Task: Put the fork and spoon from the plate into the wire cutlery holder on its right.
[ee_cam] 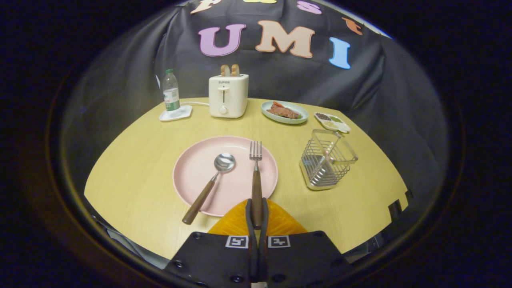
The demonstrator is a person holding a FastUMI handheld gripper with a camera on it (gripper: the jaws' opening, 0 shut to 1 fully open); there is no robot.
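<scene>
A big round table [132,176] of pale wood holds everything. On it lies a pink plate [200,168], just ahead of the gripper [256,208]. To the right of the plate stands the wire cutlery holder [326,160] — it sits apart from the plate and looks tipped a little. Far beyond the plate is a white toaster [228,96] with two slices of bread sticking up, a bottle [171,91] on a small white tray beside it, a pale dish of food [285,112], and a little snack tray [332,121]. The fork [256,176] has its wooden handle pinched between the two fingers, which are closed on it — its prongs point away over the plate. The spoon [210,184] rests on the plate, left of the fork, with its handle hanging over the near rim.
</scene>
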